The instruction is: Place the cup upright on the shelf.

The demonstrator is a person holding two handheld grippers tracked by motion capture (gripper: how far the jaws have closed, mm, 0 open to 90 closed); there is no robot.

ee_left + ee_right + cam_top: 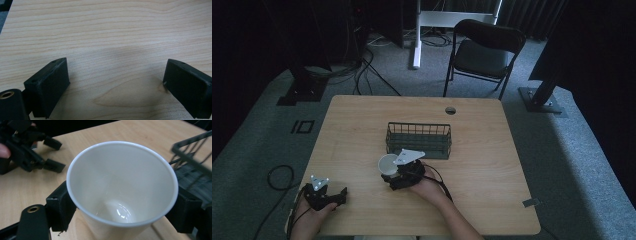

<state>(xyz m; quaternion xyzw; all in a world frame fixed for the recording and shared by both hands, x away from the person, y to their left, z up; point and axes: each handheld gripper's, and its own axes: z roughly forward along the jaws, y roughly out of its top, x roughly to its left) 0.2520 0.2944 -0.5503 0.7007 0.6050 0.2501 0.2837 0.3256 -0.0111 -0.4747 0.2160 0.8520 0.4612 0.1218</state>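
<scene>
White cup (122, 187) clamped in the right gripper (122, 217), just in front of the wire basket (418, 139).

Pressed on the cup from both sides, one jaw against each wall, cup upright with its open mouth up and empty inside. Seen from above at table (362, 135) centre, the cup (387, 164) just at seven o'clock of the basket, close beside its near edge, whether touching cannot be told. Spread wide on nothing, the left gripper (116, 85), bare wood between its jaws; resting low near the table's eight o'clock corner (339, 196), well apart from the cup, held by the left hand (312, 212).
</scene>
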